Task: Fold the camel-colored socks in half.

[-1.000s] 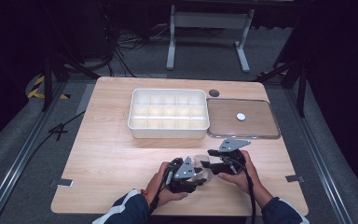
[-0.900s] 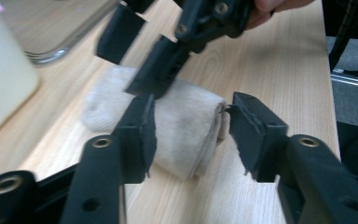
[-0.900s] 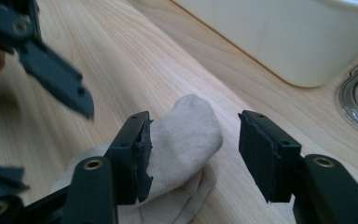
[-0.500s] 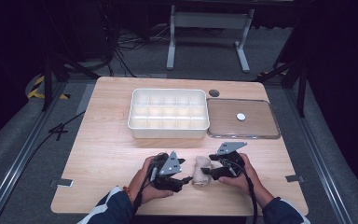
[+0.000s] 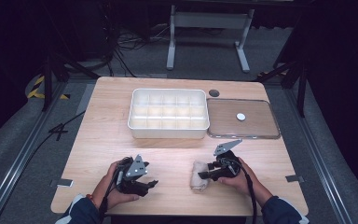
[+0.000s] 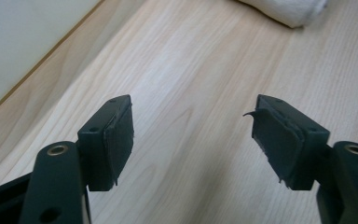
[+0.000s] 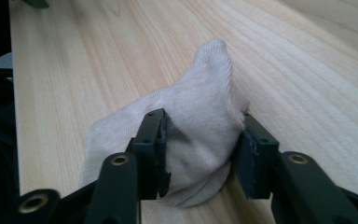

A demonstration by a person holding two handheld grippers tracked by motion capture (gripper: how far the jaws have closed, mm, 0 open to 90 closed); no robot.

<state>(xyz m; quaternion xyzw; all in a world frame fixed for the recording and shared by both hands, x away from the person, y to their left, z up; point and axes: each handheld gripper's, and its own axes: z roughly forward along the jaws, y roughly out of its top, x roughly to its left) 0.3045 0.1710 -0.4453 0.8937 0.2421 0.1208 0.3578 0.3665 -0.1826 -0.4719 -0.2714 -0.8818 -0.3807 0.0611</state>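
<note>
The right gripper (image 7: 200, 144) pinches a sock (image 7: 191, 126) lying near the tray (image 5: 168, 113); beside the tray lies a lid (image 5: 243, 118). The left gripper (image 6: 193, 140), jaws spread, is apart from the sock.

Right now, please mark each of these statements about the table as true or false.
1. The right gripper is closed on the white cloth. True.
2. The left gripper holds the cloth too. False: its jaws stand open over bare wood, with the cloth lying farther off.
3. The white compartment box is full of parts. False: its compartments look empty.
4. A clear lid lies flat beside the box, on the right in the high view. True.
5. The cloth lies inside the box. False: it rests on the table, near the person's edge.
</note>
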